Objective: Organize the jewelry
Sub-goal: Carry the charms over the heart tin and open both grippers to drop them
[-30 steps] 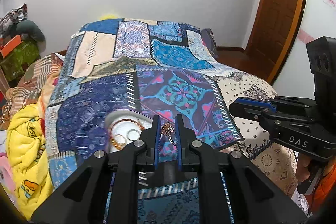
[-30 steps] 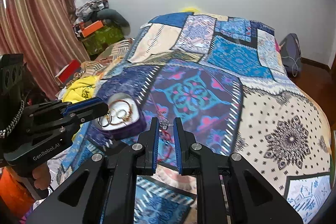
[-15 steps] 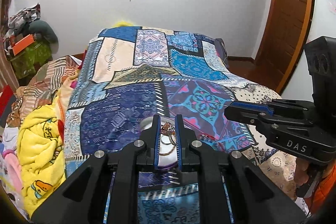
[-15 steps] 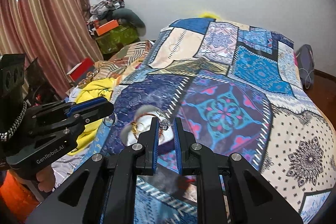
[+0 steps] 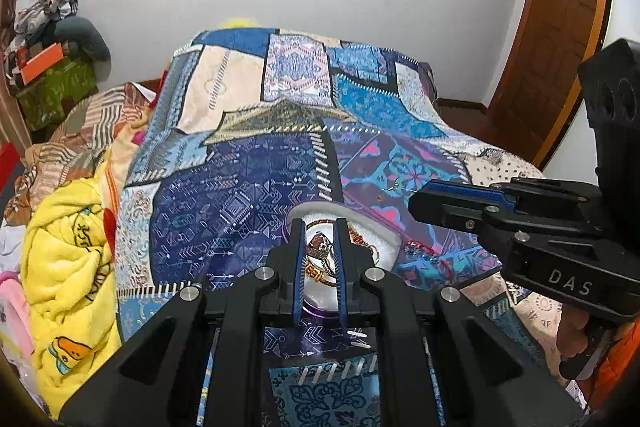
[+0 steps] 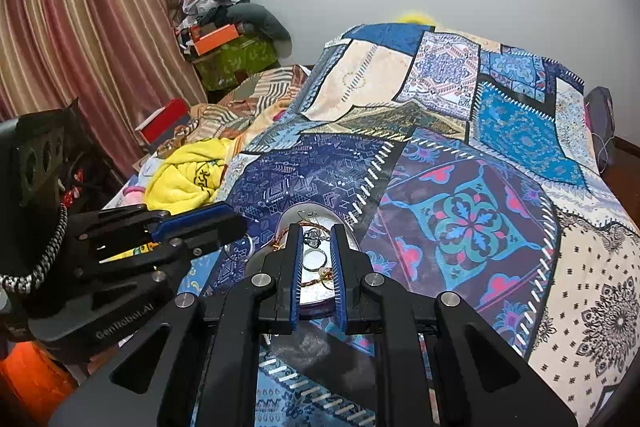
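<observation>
My left gripper [image 5: 318, 227] is shut on a ring with a brownish stone [image 5: 320, 242], held just above a white-lined jewelry dish [image 5: 384, 231] on the bed. Gold bangles [image 5: 362, 238] lie in that dish. In the right wrist view my right gripper [image 6: 316, 229] is shut on a small silvery earring [image 6: 311, 235] over the same dish [image 6: 330, 215], which holds rings and a braided bangle [image 6: 316, 283]. Each gripper shows in the other's view: the right gripper [image 5: 418, 197] to the right of the dish, the left gripper [image 6: 240, 223] to its left.
A patchwork bedspread [image 5: 248, 187] covers the bed. A yellow blanket [image 5: 68, 259] is bunched at its left edge, with clothes and boxes [image 6: 224, 43] beyond by a curtain [image 6: 80, 47]. A wooden door [image 5: 560, 39] stands at the right. A hand [image 5: 572, 335] grips the right tool.
Both grippers have moved left across the bedspread, each with its piece still in it. The dish, earlier off to the left, now lies right under both sets of fingertips.
</observation>
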The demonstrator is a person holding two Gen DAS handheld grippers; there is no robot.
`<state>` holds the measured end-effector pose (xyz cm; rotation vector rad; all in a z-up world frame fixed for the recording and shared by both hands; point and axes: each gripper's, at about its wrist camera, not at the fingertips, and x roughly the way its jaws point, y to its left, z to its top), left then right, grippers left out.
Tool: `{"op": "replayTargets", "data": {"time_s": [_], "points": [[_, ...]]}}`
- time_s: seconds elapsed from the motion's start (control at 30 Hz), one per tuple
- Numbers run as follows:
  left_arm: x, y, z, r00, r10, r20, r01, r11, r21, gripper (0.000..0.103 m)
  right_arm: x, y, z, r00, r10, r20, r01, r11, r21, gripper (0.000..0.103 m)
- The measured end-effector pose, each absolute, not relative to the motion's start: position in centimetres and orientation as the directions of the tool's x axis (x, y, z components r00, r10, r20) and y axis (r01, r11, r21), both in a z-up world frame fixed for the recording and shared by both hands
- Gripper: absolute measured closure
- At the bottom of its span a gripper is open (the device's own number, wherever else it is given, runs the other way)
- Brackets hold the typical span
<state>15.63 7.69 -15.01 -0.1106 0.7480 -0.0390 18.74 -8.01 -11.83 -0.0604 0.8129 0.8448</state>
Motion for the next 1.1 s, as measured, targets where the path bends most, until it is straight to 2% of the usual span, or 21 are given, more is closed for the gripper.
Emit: {"op": "replayTargets", "data": {"time_s": [0.2, 0.43, 0.97, 1.03, 1.1], "points": [[16.9, 7.7, -16.6, 0.705, -0.109, -0.701, 0.02, 0.991, -0.134, 0.091, 19.7, -7.1, -13.0, 0.368, 0.634, -0.681, -0.683, 0.681, 0.264, 0.091], [17.5, 6.9, -17.7, 0.695, -0.105, -0.711, 0.046, 0.994, -0.102, 0.091, 20.6, -5.9, -13.7, 0.343, 0.635, -0.692, -0.689, 0.671, 0.275, 0.091], [16.9, 7.5, -17.3, 0.709, -0.09, -0.699, 0.042, 0.995, -0.086, 0.091, 21.0, -4.4, -14.7, 0.309, 0.634, -0.709, -0.703, 0.654, 0.279, 0.091], [16.8, 7.5, -17.3, 0.709, -0.087, -0.699, 0.038, 0.996, -0.086, 0.091, 21.0, -4.4, -14.6, 0.307, 0.631, -0.713, -0.702, 0.656, 0.278, 0.089], [16.7, 7.6, -17.3, 0.709, -0.084, -0.701, 0.031, 0.996, -0.088, 0.091, 21.0, -4.5, -14.6, 0.31, 0.627, -0.714, -0.701, 0.658, 0.274, 0.081]]}}
